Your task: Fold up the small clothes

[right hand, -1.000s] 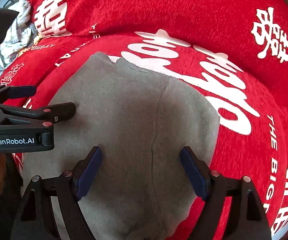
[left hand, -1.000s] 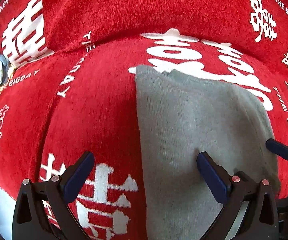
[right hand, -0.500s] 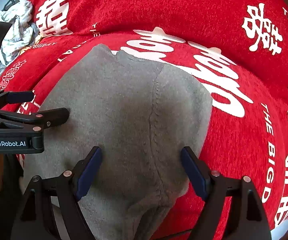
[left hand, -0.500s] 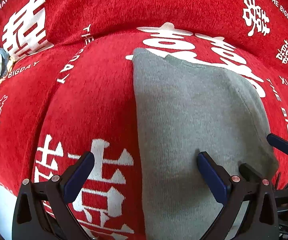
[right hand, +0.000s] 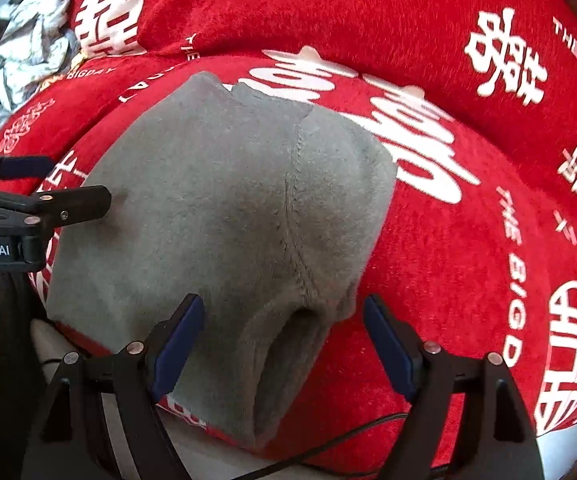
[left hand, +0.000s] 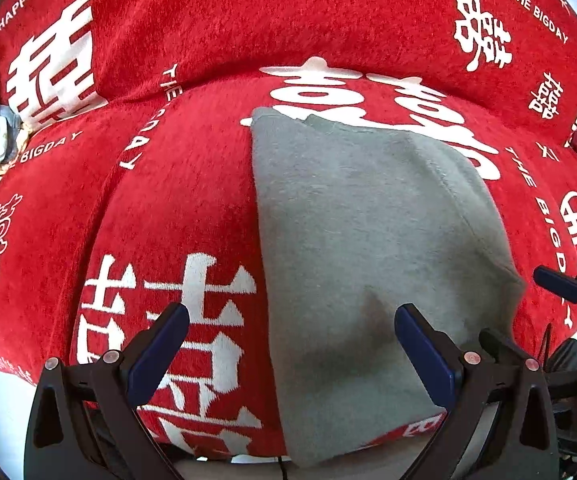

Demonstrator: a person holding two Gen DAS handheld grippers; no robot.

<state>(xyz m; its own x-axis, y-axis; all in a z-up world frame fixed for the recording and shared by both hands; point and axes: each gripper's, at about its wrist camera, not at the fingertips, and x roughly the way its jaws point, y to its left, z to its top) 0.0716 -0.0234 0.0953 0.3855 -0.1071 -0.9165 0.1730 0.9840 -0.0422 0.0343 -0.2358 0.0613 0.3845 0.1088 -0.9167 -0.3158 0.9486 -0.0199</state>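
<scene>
A grey knit garment [left hand: 368,232] lies folded flat on the red sofa seat [left hand: 176,208], its near end hanging over the front edge. It also shows in the right wrist view [right hand: 228,216], with a seam down its middle. My left gripper [left hand: 288,344] is open and empty, its jaws straddling the garment's left edge near the front. My right gripper [right hand: 282,340] is open and empty over the garment's near right corner. The left gripper's fingers [right hand: 76,200] show at the left of the right wrist view, touching the garment.
The red sofa cover [right hand: 468,248] has white printed characters. A crumpled pale cloth pile [right hand: 28,56] lies at the far left of the seat. The backrest [left hand: 288,16] rises behind. A thin black cable [right hand: 328,444] runs below the seat's front edge.
Both grippers have drawn back toward the seat's front edge, still open. The garment's near end now shows hanging over the edge. The garment has not shifted.
</scene>
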